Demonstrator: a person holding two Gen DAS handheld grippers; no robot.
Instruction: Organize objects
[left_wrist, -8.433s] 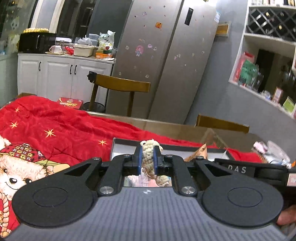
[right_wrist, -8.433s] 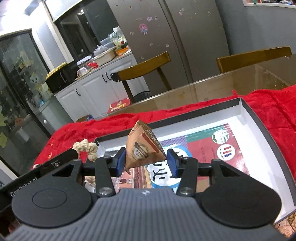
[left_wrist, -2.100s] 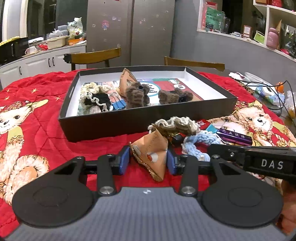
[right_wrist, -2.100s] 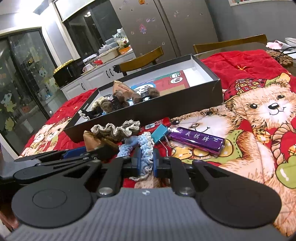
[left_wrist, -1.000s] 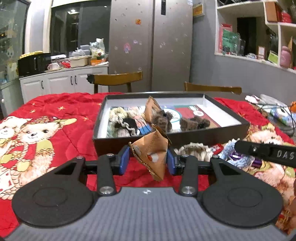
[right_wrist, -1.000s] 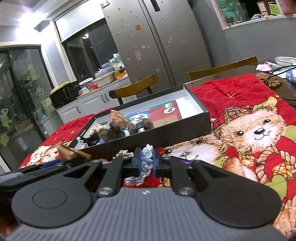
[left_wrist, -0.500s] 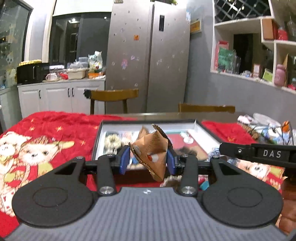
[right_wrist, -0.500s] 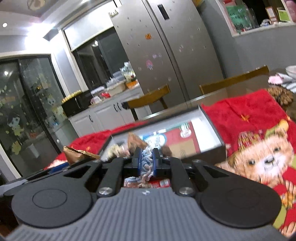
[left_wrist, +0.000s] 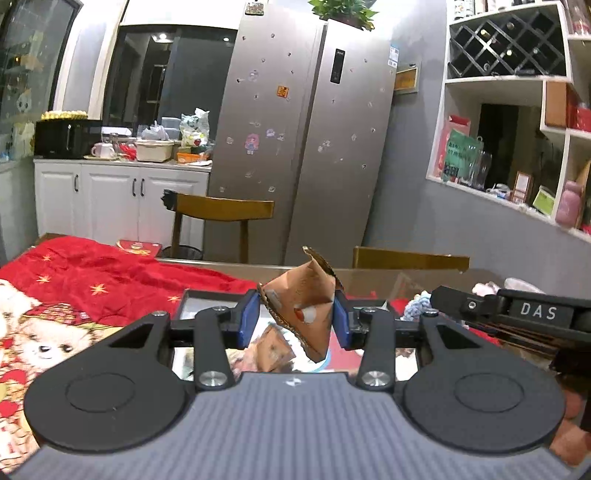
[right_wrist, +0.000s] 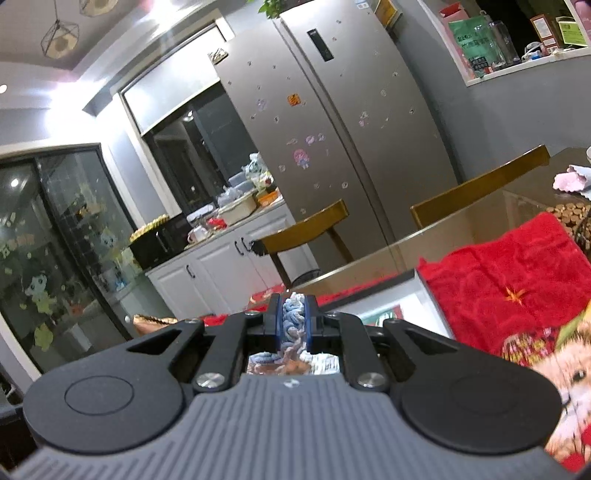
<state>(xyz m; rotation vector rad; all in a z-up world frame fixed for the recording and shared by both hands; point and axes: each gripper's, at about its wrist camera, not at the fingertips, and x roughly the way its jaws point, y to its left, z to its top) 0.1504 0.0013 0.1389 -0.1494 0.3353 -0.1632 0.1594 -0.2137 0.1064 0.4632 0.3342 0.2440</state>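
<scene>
We held a brown packet (left_wrist: 303, 306) in the left hand-held gripper (left_wrist: 295, 320) and a blue scrunchie (right_wrist: 293, 325) pinched in the right hand-held gripper (right_wrist: 294, 324), above the box (left_wrist: 207, 301), ready for dropping in.

Indoor artificial light, moderate. Ceiling glare (right_wrist: 66, 88) blown out upper left in right view. Fisheye bends edges; slight motion blur.

Box (left_wrist: 207, 297) on blanket (left_wrist: 92, 280); chair (left_wrist: 221, 210) seemingly behind.

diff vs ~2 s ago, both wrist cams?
Both grippers lifted off the red blanket toward the box: the left gripper carries the brown packet, the right gripper the blue scrunchie. Both grips unchanged; nothing released.
</scene>
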